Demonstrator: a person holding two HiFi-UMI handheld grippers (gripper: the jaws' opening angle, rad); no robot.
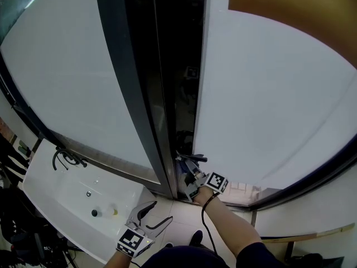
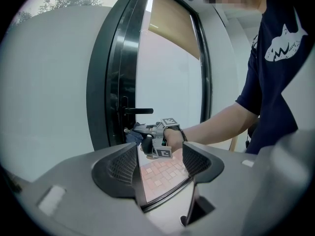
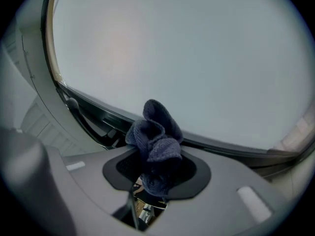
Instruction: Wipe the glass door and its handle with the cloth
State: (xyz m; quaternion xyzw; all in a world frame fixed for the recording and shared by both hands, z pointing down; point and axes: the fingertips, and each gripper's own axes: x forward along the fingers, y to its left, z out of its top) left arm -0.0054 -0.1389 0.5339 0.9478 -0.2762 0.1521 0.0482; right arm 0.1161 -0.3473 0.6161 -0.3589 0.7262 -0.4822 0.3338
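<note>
Right gripper (image 3: 156, 170) clamps the bunched dark cloth (image 3: 155, 139) at the glass door (image 1: 268, 94) edge, just below the handle (image 2: 138, 111); left gripper (image 2: 161, 163) gapes empty, well back; handle wipe likely next, needing a small lift onto the lever.

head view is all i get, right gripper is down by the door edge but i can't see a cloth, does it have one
Observer: Yes. In the right gripper view the right gripper is shut on a dark blue cloth, which bunches up above the jaws.
Operator: is it on the handle
Observer: No. The left gripper view shows the black handle as a lever just above the right gripper. The cloth sits below it, by the edge of the door.
Operator: left gripper holding anything
Observer: Nothing. The left gripper has its jaws apart with nothing between them.
</note>
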